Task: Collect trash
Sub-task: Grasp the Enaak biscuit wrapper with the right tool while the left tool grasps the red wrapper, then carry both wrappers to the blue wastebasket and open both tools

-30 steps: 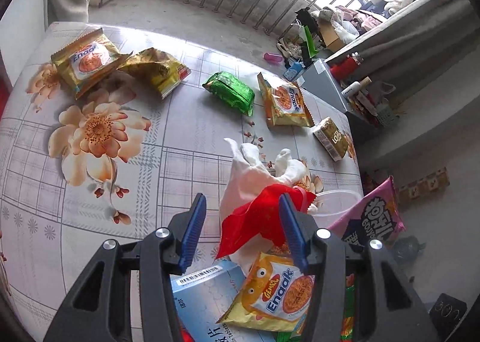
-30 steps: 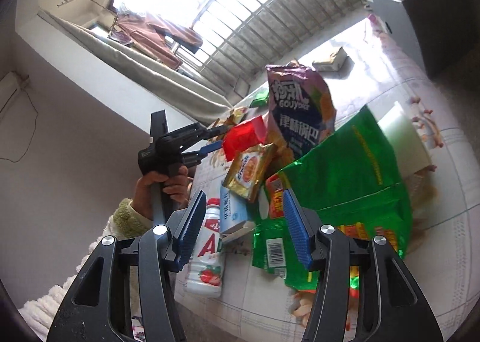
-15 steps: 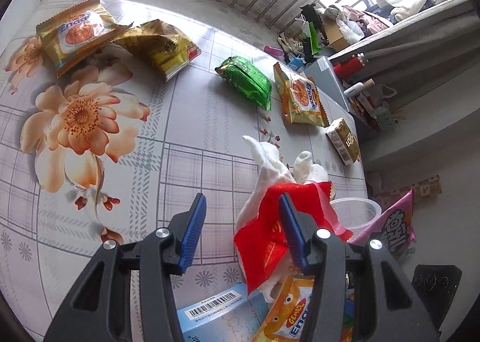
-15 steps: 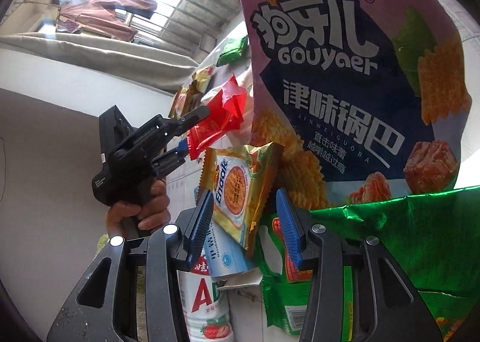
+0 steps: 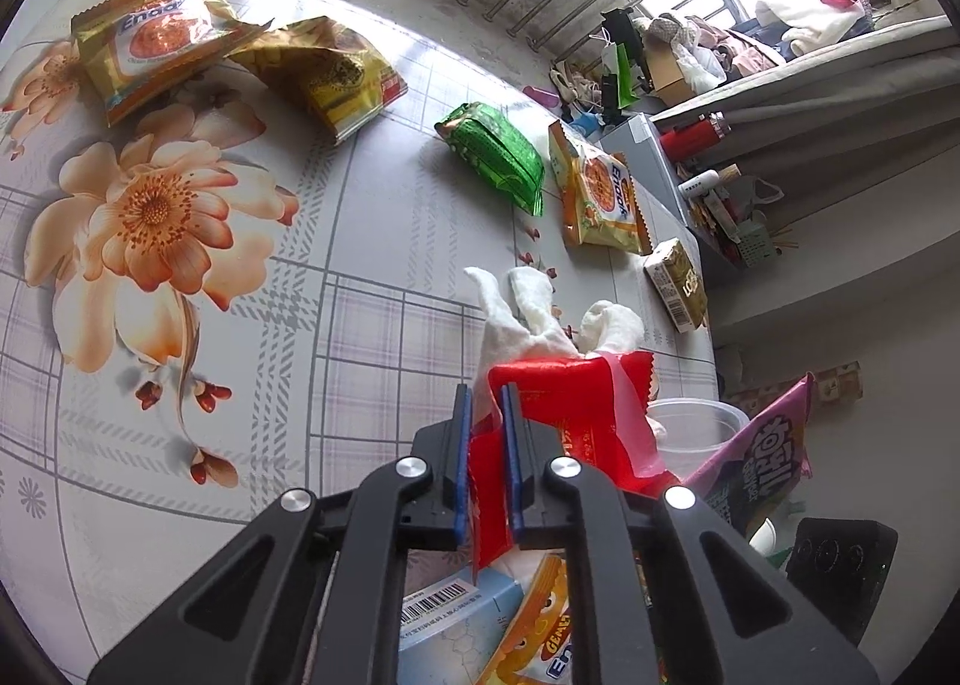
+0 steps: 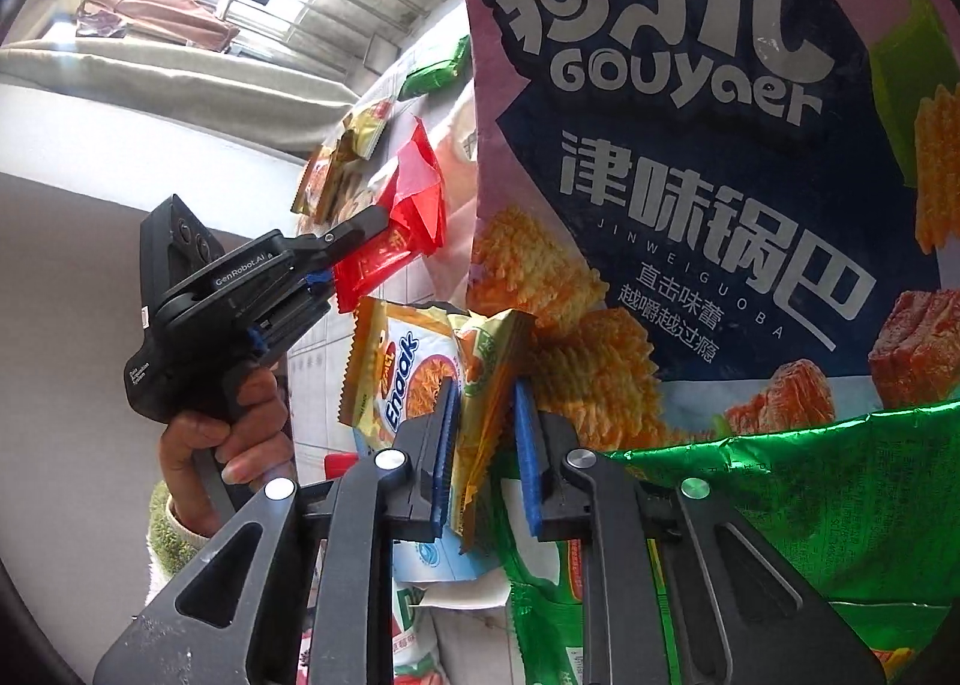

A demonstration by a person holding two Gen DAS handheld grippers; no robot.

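Observation:
My left gripper (image 5: pixel 486 403) has its jaws closing, and the pads pinch a red wrapper (image 5: pixel 576 403) that lies over crumpled white tissue (image 5: pixel 510 313). From the right wrist view, the left gripper (image 6: pixel 372 220) is seen holding that red wrapper (image 6: pixel 414 205), with a hand (image 6: pixel 240 433) on its grip. My right gripper (image 6: pixel 485 403) is closing its jaws on a folded yellow Enaak packet (image 6: pixel 420 373), one pad on each side of it. A big pink Gouyaer bag (image 6: pixel 690 175) fills the view just behind.
On the floral tablecloth (image 5: pixel 300 295) lie an Enaak packet (image 5: pixel 150 36), a yellow bag (image 5: pixel 336 72), a green packet (image 5: pixel 492 156), another Enaak packet (image 5: pixel 600 199) and a small box (image 5: pixel 678 283). A clear cup (image 5: pixel 696 421), a light-blue carton (image 5: pixel 456 625) and a green bag (image 6: pixel 780 535) crowd the pile.
The left jaws have gone from wide apart to pinched on the red wrapper. The right gripper has moved in close to the pile, and its jaws have narrowed around the Enaak packet.

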